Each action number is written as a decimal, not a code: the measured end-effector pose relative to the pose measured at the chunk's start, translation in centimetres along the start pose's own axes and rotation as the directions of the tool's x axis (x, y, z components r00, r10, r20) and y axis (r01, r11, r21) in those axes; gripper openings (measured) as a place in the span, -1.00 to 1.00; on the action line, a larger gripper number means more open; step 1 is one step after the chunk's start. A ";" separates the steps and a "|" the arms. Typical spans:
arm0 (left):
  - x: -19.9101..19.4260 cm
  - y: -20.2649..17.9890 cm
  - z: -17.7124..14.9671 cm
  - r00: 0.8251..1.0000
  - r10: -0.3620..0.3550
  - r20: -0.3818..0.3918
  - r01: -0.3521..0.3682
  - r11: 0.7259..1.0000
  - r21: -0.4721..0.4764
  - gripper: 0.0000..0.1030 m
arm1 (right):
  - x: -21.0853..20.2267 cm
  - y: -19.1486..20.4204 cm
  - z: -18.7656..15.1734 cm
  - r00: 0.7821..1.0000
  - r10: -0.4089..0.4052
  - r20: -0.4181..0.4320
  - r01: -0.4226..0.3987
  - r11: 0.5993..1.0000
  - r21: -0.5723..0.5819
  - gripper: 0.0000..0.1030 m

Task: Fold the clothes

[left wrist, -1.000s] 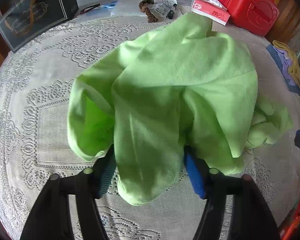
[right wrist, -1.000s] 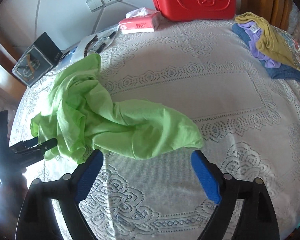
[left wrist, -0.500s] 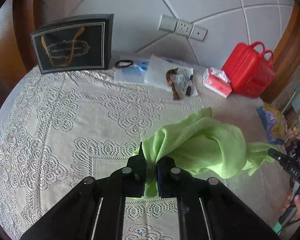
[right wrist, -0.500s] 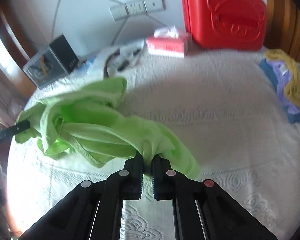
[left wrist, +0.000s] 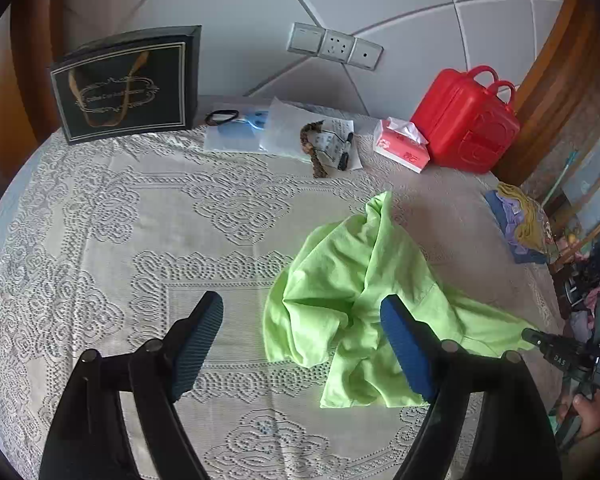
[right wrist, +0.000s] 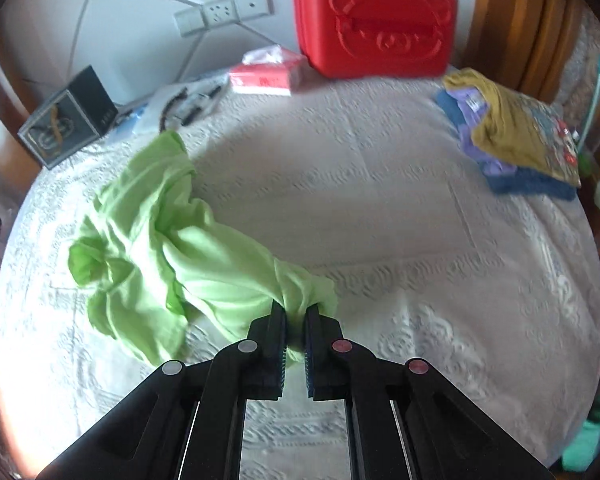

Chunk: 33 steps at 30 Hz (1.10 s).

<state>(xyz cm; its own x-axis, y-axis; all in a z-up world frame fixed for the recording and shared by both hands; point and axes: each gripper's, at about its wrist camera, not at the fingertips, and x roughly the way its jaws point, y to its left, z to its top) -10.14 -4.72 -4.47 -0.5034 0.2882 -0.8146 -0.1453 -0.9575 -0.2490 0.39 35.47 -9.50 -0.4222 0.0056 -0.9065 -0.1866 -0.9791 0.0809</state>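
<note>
A crumpled lime-green garment (left wrist: 352, 280) lies in a heap on the lace tablecloth (left wrist: 140, 220). My left gripper (left wrist: 300, 302) hovers above the heap's left part. Its jaws are opening, and the pads press on nothing. The cloth lies below and behind the right finger (left wrist: 404, 344). My right gripper (right wrist: 296, 312) is shut on a bunched corner of the green garment (right wrist: 160, 240), which trails away to the left over the table. The right gripper (left wrist: 560, 354) also shows in the left wrist view at the right edge, with a hand (left wrist: 584, 416) under it.
Along the far edge stand a black gift bag (left wrist: 126, 84), papers with small items (left wrist: 284, 136), a tissue box (left wrist: 400, 148) and a red case (left wrist: 466, 120). A stack of folded clothes (right wrist: 516, 136) lies at the right edge. Wall sockets (left wrist: 334, 46) are behind.
The left gripper closed on the green garment, lifted it, then let go and opened; the cloth dropped back onto the table. The right gripper shut on the garment's other end and holds it.
</note>
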 end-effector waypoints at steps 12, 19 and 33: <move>11.4 -15.6 -2.9 0.976 -0.101 -0.195 0.138 0.973 0.185 0.57 | 1.0 -5.6 -3.7 0.985 0.172 0.004 -0.169 0.963 0.211 -0.19; 17.1 -17.0 -5.3 0.945 0.004 -0.326 0.063 0.979 0.194 -0.84 | 2.5 -4.7 -3.4 0.984 0.177 -0.019 -0.172 0.973 0.155 0.68; -2.6 1.5 3.1 0.933 0.341 0.115 -0.326 0.936 -0.132 -0.89 | -3.9 -3.0 3.0 0.949 0.222 0.223 -0.233 0.972 0.022 -0.86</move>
<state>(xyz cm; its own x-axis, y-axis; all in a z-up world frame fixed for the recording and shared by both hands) -11.73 -6.98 -1.09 -0.6175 -0.0587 -0.7844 0.1405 -0.9894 -0.0366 -0.05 39.02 -4.96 -0.6403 -0.1671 -0.7497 -0.1027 -0.9487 0.2991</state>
